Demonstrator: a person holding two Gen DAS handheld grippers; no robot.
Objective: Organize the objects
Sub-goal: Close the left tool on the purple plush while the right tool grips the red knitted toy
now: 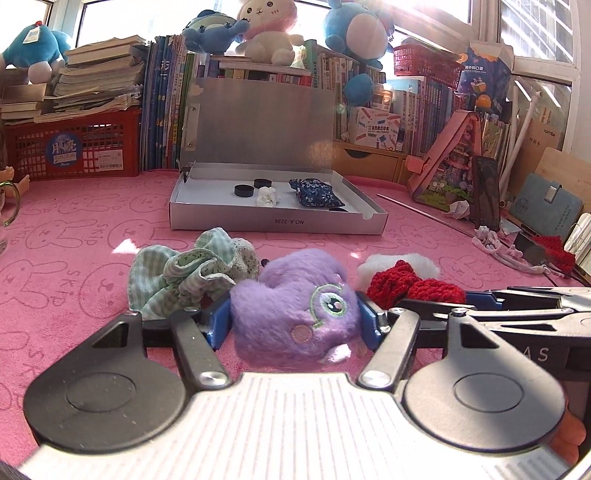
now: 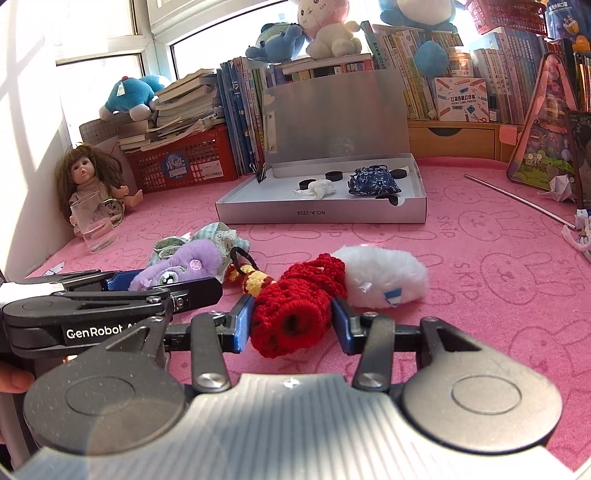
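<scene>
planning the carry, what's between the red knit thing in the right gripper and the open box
Only bare pink cloth lies between the red knit piece and the open box, as the right wrist view shows; the white fluffy pouch sits off to the side.

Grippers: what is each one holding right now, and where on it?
Left gripper: purple plush toy, squeezed across its sides. Right gripper: red crocheted piece, gripped at its near end.

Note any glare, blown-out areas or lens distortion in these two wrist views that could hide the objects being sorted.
Left wrist view: the window is blown out behind the blue plush; fisheye bends the edges; the purple plush between the fingers stays sharp. Right wrist view: sunlight washes out the wall on the picture's left and the gripper body shows a faint sheen; the red crochet piece and silver box read clearly.
</scene>
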